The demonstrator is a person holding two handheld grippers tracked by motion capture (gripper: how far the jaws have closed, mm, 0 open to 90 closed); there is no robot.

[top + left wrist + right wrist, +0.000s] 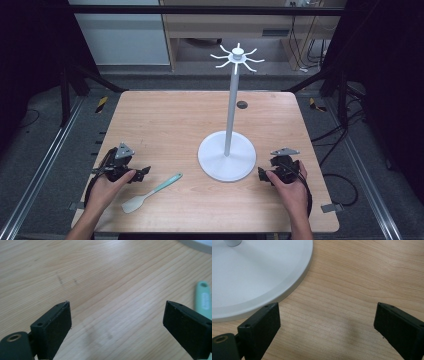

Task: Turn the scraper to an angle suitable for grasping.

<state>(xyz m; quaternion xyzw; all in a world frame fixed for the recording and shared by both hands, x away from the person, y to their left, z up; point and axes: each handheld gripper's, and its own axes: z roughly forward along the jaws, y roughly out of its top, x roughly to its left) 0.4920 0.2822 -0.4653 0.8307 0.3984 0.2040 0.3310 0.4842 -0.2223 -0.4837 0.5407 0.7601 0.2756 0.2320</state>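
One wooden counter (165,120) carries a tall white stand (227,159) with hooks at its top. Both grippers rest near the front edge: the left gripper (145,171), jaws spread and empty, sits just beside a mint spatula (150,193); the right gripper (261,173), jaws spread too, sits beside the stand's base.

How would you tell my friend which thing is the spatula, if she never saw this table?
Start at the wooden table and find the tall white stand with hooks on top. Look from its round base toward the near left, close to the left gripper. The spatula lies flat there: the only small thing on the table, with a mint-green handle and a pale blade.
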